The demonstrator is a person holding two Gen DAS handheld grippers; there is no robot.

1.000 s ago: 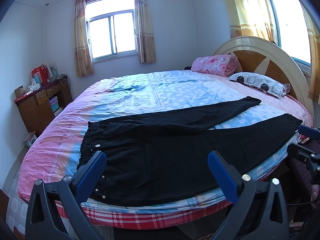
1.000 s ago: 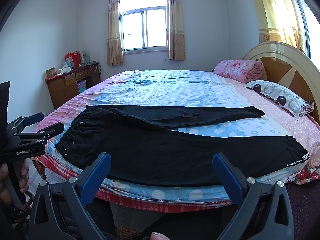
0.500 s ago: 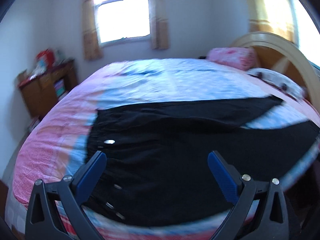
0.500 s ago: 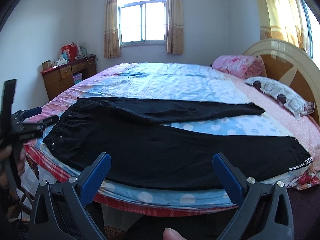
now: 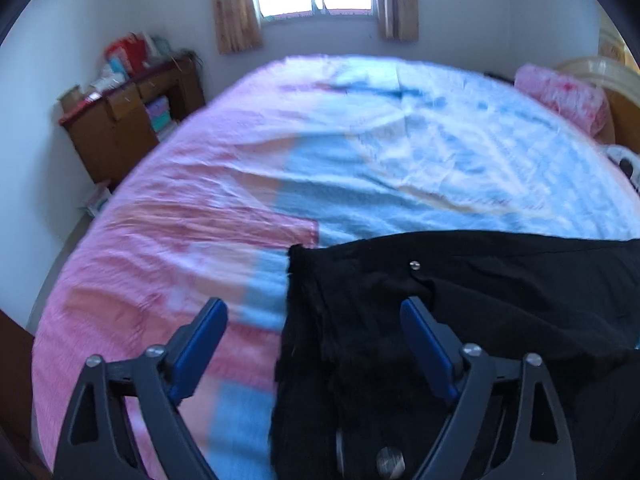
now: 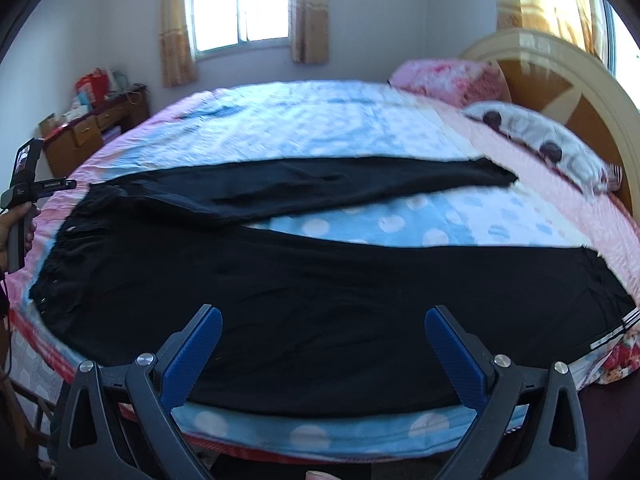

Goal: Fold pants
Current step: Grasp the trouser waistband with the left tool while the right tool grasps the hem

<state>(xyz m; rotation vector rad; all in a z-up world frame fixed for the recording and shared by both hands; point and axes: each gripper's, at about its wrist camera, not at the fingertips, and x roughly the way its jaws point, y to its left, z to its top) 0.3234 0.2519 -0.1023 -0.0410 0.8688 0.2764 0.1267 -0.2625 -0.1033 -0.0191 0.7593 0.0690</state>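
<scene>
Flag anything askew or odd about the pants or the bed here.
The black fabric pants lie flat with their legs splayed in a V, and the near leg's striped cuff reaches the bed's edge. Otherwise nothing stands out; both grippers are open.

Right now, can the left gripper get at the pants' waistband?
Probably yes. The left gripper is open and empty above the waistband of the pants, which lie flat on the bed. Nothing visible sits between them.

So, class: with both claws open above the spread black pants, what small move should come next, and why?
Probably lower the left claw onto the waistband and close: it is open right over that edge, and the pants lie flat, unfolded.
</scene>
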